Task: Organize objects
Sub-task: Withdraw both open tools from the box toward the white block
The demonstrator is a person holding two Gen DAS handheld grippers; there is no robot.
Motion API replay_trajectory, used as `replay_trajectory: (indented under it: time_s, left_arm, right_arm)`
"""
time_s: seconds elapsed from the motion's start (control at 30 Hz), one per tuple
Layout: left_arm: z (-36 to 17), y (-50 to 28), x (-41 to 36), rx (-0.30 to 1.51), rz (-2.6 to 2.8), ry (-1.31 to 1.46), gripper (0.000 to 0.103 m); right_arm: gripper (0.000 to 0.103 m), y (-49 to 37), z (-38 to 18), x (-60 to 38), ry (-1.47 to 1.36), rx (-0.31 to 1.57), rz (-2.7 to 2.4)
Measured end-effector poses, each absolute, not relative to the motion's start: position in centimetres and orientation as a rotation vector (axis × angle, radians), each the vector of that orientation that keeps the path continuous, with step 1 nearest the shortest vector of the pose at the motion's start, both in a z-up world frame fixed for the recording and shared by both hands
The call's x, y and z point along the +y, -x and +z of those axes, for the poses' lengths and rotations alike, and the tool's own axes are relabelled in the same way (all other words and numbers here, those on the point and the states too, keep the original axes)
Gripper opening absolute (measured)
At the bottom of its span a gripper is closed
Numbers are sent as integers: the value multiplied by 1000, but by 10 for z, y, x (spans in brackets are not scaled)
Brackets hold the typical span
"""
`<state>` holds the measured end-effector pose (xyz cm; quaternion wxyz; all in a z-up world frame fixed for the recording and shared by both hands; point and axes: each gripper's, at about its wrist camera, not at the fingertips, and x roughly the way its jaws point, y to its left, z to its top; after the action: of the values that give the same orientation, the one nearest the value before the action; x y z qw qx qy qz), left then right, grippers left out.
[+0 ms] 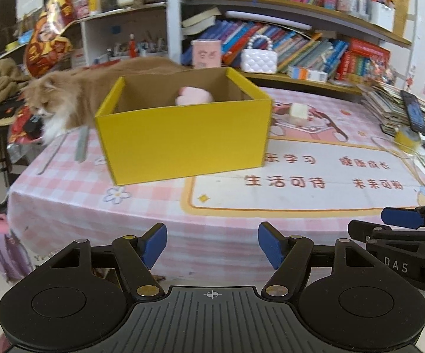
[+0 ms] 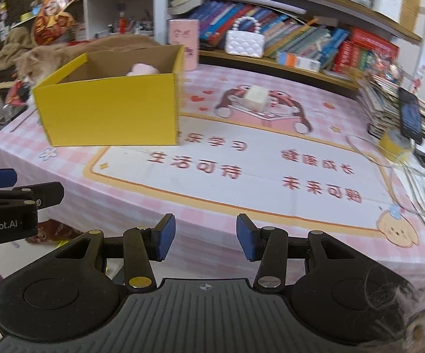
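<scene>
A yellow cardboard box [image 1: 183, 141] stands open on the pink tablecloth, and it also shows in the right wrist view [image 2: 109, 111]. A pink soft object [image 1: 194, 95] lies inside it, seen too in the right wrist view [image 2: 141, 69]. A small cream block [image 2: 255, 97] sits on the cloth to the right of the box, also in the left wrist view [image 1: 297, 113]. My left gripper [image 1: 212, 245] is open and empty, short of the table's near edge. My right gripper [image 2: 206, 239] is open and empty beside it.
An orange-and-white cat [image 1: 62, 100] stands behind the box at the table's left edge. A phone [image 2: 409, 114] leans on stacked books at right, with a yellow tape roll [image 2: 394, 144] and cables. A white purse [image 2: 244, 42] and pink cup [image 2: 184, 42] stand by the bookshelf.
</scene>
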<state>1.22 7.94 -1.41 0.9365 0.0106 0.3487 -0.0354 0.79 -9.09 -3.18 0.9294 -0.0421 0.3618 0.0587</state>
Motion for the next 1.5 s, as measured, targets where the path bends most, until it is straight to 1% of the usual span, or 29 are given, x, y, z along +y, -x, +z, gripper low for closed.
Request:
replay_trajectory:
  time_s: [0.03,0.13,0.6,1.1,1.5]
  left_arm:
    - [-14,-14,76,714,-81,-26,75]
    - [-16,-19,64,714,-115,-40,77]
    - [-24,-62,1,759,-206,-66,77]
    - [-28,-124,-72,798,-223,-98,77]
    - [-30,-163,-99,818,-143,-92,78]
  right_arm:
    - [43,-8,-32,-95,79,742,105]
    - [43,-9,-33,-108,55,746,65]
    - [43,-35,-40,-170,17,788,-31]
    - [43,-101,-48,-237,-12,834,-23]
    - [43,-156,-48,-266,-13,826,61]
